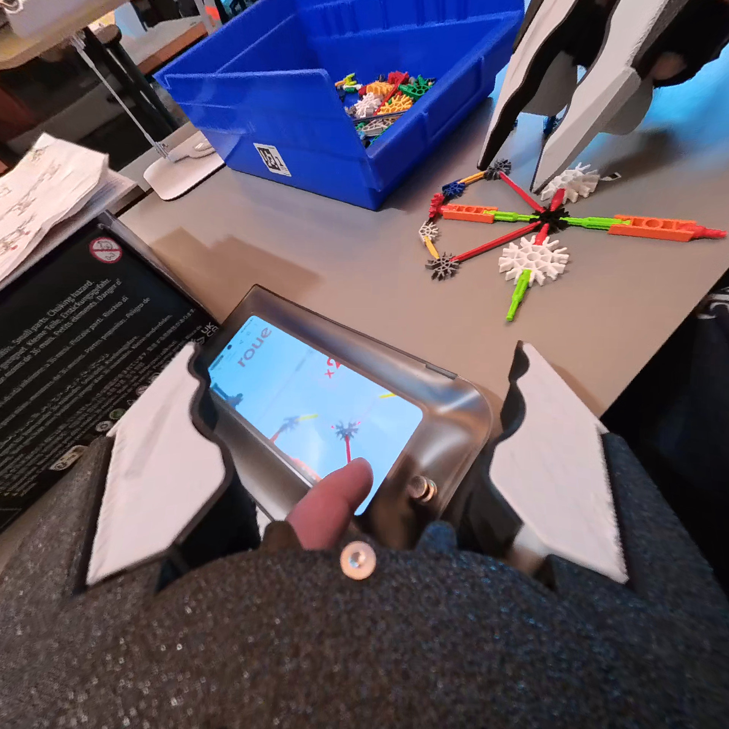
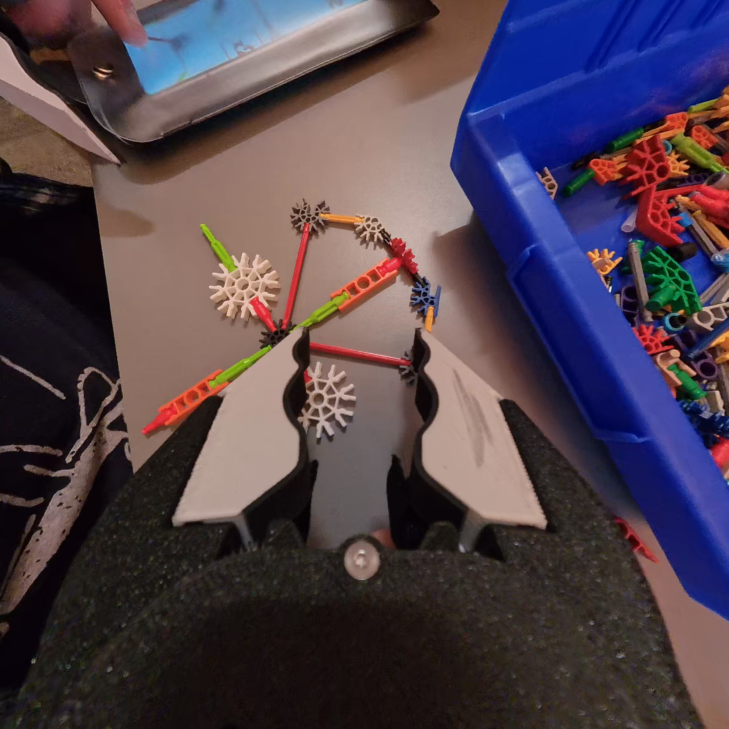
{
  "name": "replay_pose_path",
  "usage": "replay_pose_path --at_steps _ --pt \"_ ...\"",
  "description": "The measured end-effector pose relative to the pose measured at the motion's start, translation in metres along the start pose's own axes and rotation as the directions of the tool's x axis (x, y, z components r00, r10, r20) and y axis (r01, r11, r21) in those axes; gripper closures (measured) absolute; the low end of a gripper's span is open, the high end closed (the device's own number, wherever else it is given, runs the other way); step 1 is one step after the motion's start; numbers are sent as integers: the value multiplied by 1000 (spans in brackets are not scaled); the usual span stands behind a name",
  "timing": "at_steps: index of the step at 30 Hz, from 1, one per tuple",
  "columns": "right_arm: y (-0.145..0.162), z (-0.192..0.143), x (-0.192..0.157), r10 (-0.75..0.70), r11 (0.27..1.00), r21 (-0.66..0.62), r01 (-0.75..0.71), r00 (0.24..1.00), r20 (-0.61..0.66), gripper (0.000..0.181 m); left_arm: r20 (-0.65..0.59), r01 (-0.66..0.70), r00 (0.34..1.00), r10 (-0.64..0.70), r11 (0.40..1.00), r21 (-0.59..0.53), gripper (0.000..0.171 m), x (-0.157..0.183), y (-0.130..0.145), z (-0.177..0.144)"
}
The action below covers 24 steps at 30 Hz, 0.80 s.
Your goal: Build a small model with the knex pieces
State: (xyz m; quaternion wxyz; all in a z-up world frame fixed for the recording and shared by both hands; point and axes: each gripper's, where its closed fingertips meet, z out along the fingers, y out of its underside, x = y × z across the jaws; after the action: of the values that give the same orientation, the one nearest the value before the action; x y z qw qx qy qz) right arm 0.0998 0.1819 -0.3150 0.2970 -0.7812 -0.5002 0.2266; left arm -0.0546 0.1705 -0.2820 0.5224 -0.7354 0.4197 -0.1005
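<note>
My left gripper [image 1: 357, 351] is open, its jaws on either side of a phone [image 1: 315, 406] in a silver holder [image 1: 453, 406]. A person's finger [image 1: 335, 497] touches the lit screen. My right gripper [image 2: 361, 333] is open and empty, tips down on a flat rod-and-connector toy assembly [image 2: 276, 335]. A white snowflake connector [image 2: 327, 398] and a red rod [image 2: 355, 354] lie between its fingers. In the left wrist view the right gripper [image 1: 513, 177] stands over the assembly's far side [image 1: 550, 219], beside a white connector [image 1: 572, 183].
A blue bin [image 1: 276, 130] with several loose coloured pieces stands behind the assembly, and shows at the right in the right wrist view [image 2: 552, 276]. A black printed box [image 1: 79, 335], a paper booklet [image 1: 39, 189] and a white stand base [image 1: 181, 169] are at the left.
</note>
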Motion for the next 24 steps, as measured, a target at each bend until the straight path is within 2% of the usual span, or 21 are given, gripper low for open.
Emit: replay_pose_path --at_steps 12,24 --pt "-3 1 4 2 1000 -9 -2 1000 -7 129 -19 7 1000 -7 1000 5 25 -3 0 0" --pt "-7 -2 3 6 1000 5 -6 1000 3 129 -30 -8 1000 10 997 76 29 2 -14 -8"
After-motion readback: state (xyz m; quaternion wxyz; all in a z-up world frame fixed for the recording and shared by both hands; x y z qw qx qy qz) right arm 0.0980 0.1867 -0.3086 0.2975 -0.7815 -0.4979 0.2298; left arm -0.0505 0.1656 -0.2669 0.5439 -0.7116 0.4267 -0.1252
